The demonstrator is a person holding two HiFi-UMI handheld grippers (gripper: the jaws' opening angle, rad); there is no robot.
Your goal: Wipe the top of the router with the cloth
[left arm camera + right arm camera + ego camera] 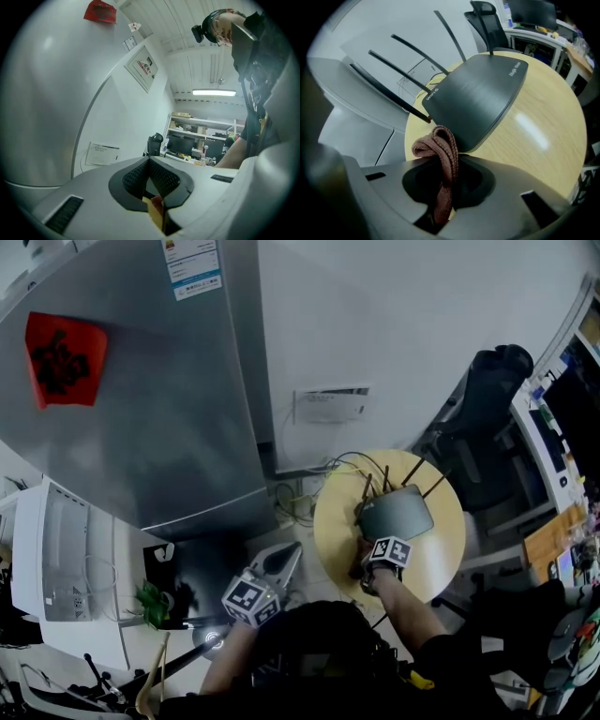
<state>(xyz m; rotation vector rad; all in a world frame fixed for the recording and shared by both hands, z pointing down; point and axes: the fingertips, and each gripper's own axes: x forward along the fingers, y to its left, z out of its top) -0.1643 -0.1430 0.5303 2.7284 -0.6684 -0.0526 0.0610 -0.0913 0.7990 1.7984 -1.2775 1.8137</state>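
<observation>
fingers of right gripper: clenched on the brown cloth
fingers of left gripper: pressed together, nothing between them
router: flat on round wooden table, antennas toward 11 o'clock
cloth place: at router's 6 o'clock edge
left gripper place: 8 o'clock of the table, apart from it

Head view up high, looking steeply down on the table and router, fridge at far left. Right gripper view sits low and very close at the router's near edge, cloth right at the lens, facing far across the table. Left gripper view, left of the table, tilts up at fridge and ceiling. Head and right gripper views share router and table
</observation>
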